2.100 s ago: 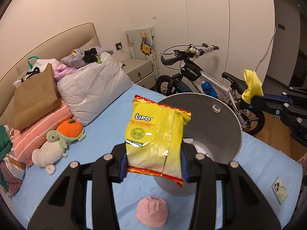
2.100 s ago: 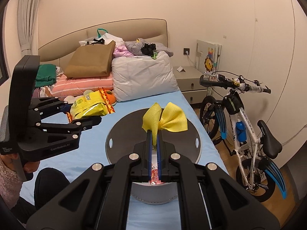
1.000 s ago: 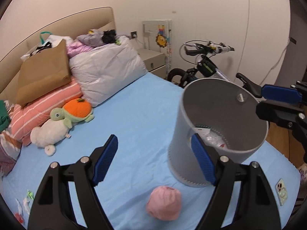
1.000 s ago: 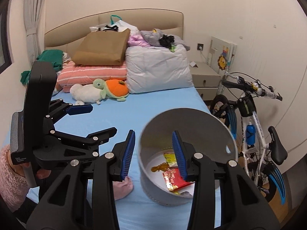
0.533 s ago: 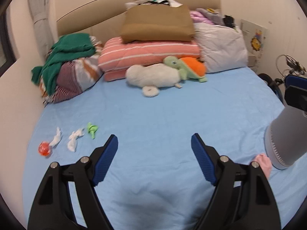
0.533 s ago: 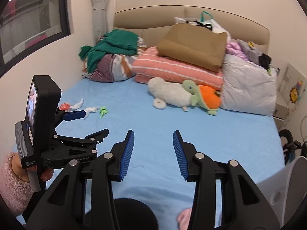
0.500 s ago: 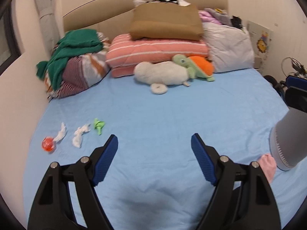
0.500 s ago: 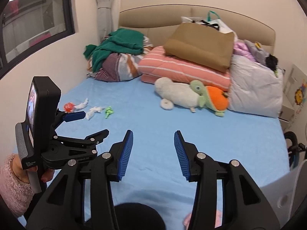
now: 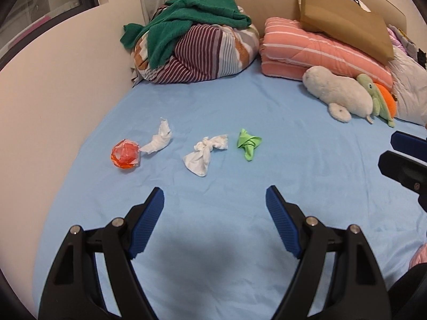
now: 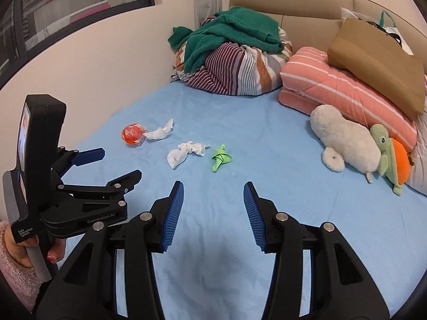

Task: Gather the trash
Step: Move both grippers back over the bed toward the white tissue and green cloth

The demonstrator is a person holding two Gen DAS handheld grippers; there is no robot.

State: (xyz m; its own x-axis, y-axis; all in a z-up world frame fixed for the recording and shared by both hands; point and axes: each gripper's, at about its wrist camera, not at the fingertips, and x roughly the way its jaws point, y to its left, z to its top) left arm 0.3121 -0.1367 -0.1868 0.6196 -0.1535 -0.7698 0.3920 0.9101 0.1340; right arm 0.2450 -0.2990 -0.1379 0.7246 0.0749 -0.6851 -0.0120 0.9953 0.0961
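- The left gripper (image 9: 214, 204) is held over the blue bed sheet (image 9: 280, 122) with its fingers (image 9: 149, 221) spread wide, and nothing is gripped between them.
- Same deal with the right gripper (image 10: 213, 198): fingers (image 10: 173, 210) parted, nothing caught in the gap.
- Four bits of trash are lined up on the sheet, ahead of both sets of fingers and apart from them.
- Straight ahead of the left fingers, slightly to their left, a knotted white tissue (image 9: 204, 153) is seen, with a crumpled green wrapper (image 9: 248, 144) just to its right.
- Further left, a second white tissue (image 9: 158, 141) is found touching an orange wrapper ball (image 9: 125, 154).
- From the right wrist view, the same row is spotted ahead and left of the right fingers: green wrapper (image 10: 221, 157) nearest, then knotted tissue (image 10: 186, 153), other tissue (image 10: 161, 130), orange ball (image 10: 133, 134).
- The left gripper (image 10: 112, 168) is also caught in that view, off to the left of the right fingers.
- Well beyond the fingers, a plush turtle (image 9: 352, 97) and a striped pink pillow (image 9: 320, 53) are piled at the headboard end.
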